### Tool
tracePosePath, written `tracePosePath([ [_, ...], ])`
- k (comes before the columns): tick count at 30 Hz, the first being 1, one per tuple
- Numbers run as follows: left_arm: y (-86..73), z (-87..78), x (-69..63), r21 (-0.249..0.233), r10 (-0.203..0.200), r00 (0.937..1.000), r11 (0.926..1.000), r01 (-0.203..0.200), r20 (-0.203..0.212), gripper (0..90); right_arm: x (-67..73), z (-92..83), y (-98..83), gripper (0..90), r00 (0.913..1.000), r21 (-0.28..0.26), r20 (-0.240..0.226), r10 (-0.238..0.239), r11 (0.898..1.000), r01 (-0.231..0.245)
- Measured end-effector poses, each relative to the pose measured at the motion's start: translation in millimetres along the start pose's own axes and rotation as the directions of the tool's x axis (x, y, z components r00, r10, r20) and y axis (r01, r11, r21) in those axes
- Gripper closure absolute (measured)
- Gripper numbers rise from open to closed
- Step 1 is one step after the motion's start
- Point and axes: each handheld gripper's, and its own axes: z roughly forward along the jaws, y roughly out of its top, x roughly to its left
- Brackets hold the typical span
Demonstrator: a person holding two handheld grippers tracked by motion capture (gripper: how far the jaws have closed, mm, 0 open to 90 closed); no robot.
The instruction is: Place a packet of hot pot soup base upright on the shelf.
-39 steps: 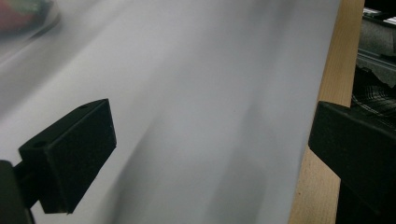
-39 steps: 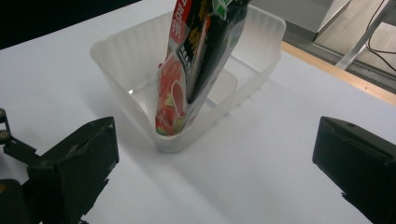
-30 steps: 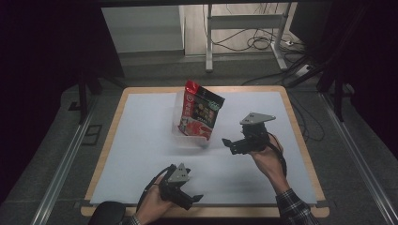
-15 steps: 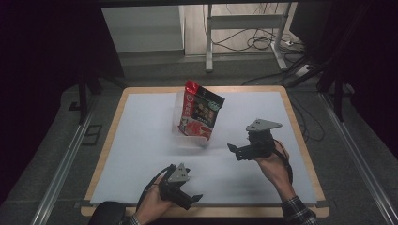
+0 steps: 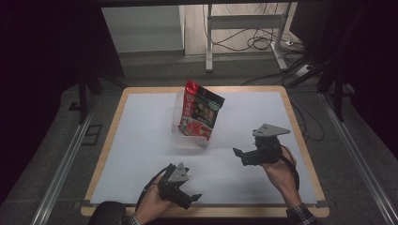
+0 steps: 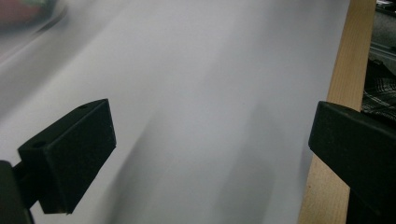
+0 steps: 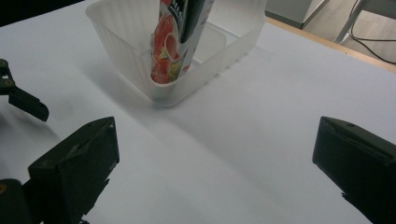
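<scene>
The right gripper (image 5: 240, 154) is hanging above the white table (image 5: 141, 140) with its jaws standing wide apart and nothing between them, pointing toward the clear plastic container (image 7: 177, 88). A red and black snack bag (image 5: 199, 112) is standing upright inside that container, leaning a little, near the middle of the table and well apart from both tools. The left gripper (image 5: 190, 199) is sitting low at the near edge, jaws also spread wide, holding nothing.
</scene>
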Motion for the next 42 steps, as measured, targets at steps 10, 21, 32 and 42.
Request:
tracePosePath([
  [10, 0.2, -0.5, 0.4, 0.005, 0.001, 1.0000, 1.0000, -0.001, -0.007, 0.4, -3.5, -13.2, -17.4, 1.2, 0.9993, -0.002, 0.023, 0.028, 1.000, -0.028],
  [21, 0.1, -0.8, 0.8, 0.009, -0.003, 0.9999, 1.0000, 0.003, -0.010, 0.4, -4.6, -19.4, -35.7, 1.1, 0.9984, 0.016, 0.033, 0.047, 0.999, -0.047],
  [32, 0.0, -0.8, 1.4, 0.027, 0.007, 0.9998, 0.9996, -0.006, -0.017, 0.4, -2.8, -29.0, -49.7, 1.2, 0.9977, 0.036, 0.038, 0.057, 0.998, -0.058],
  [42, -0.2, 0.3, 0.6, 0.022, -0.006, 0.9998, 0.9997, 0.007, -0.021, 0.4, -3.1, -42.5, -62.6, 1.1, 0.9959, 0.047, 0.063, 0.065, 0.997, -0.068],
])
